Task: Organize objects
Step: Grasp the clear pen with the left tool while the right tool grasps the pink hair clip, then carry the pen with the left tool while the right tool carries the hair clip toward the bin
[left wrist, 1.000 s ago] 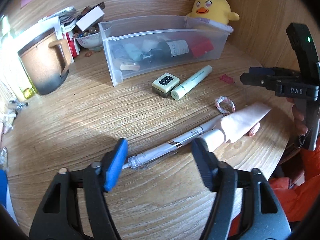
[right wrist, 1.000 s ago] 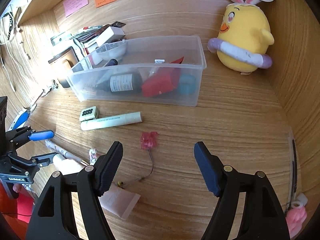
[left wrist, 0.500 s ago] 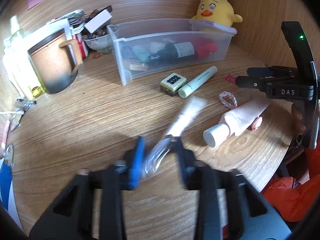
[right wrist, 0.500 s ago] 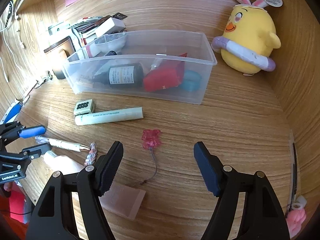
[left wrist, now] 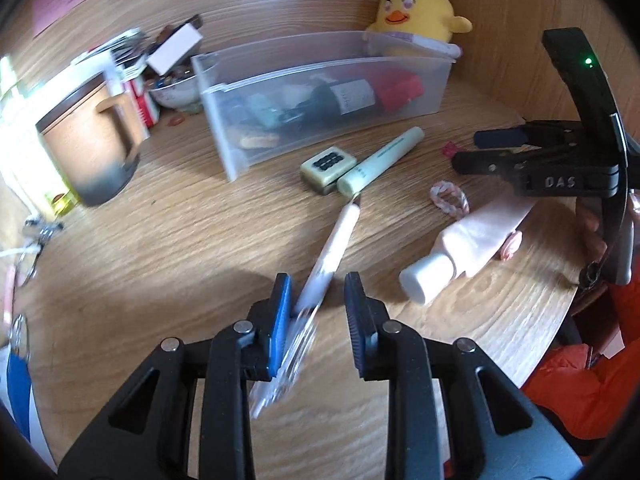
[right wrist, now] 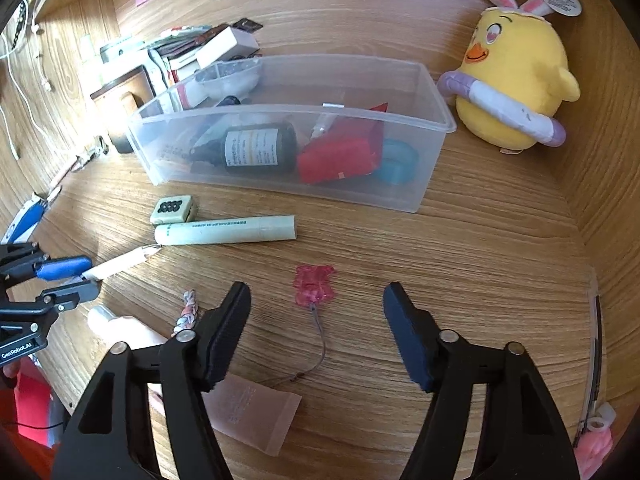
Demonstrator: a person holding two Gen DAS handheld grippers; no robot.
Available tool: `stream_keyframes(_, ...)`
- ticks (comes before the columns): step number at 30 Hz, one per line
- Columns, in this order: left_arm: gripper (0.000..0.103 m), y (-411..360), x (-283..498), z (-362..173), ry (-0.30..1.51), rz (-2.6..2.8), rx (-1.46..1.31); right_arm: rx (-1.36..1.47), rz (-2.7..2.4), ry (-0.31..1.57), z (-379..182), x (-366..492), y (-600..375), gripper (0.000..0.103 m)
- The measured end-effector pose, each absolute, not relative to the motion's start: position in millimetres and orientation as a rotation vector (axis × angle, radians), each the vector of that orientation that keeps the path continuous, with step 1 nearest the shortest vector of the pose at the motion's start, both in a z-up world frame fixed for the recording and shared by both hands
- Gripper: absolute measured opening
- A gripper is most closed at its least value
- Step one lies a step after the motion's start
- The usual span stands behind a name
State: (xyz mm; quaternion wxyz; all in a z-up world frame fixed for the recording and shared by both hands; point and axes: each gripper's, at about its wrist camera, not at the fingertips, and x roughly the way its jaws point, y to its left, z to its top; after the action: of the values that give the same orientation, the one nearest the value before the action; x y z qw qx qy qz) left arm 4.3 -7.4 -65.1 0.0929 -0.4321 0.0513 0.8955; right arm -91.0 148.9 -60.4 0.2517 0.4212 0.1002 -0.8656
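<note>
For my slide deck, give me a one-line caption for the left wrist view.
Left gripper lifts a white pen toward the clear bin.

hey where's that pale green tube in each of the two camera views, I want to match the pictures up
Left wrist view: the pale green tube lies upper centre, slanting up to the right, just right of the mahjong tile.
Right wrist view: it lies left of centre, nearly level, just below the same tile.
Shared landmark: the clear plastic bin, which sits behind the tube in both.
</note>
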Motion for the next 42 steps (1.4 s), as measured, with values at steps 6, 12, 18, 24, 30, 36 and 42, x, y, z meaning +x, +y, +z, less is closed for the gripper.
stream_keyframes(6,0.019,-10.6,-2.0,-66.0,0.109,2.658,-1.269,1.125,-2.357,0.335,-65.0,-89.3,141.0,0.023)
stream_keyframes(12,0.010,-18.1,5.6,-64.5,0.068,2.691,-1.278,1.080,-2.384,0.322,-61.7,-86.8,139.7,0.019)
stream_keyframes(18,0.010,-29.8,10.3,-62.6,0.010,2.734,-1.293,1.046,-2.402,0.236,-52.2,-85.9,145.7,0.019)
stream_keyframes(24,0.010,-36.7,9.5,-48.8,-0.042,2.803,-1.230,0.986,-2.429,0.144,-31.9,-86.7,156.0,0.019)
stream_keyframes(30,0.010,-39.4,3.7,-30.3,-0.122,2.842,-1.141,0.895,-2.452,0.084,-5.8,-84.5,159.8,0.019)
stream_keyframes(36,0.010,-35.5,-0.7,-13.5,-0.156,2.837,-1.060,0.814,-2.456,0.058,17.2,-80.3,157.9,0.019)
stream_keyframes(42,0.010,-33.2,-7.1,3.6,-0.180,2.850,-0.987,0.759,-2.454,0.057,31.9,-79.4,150.3,0.019)
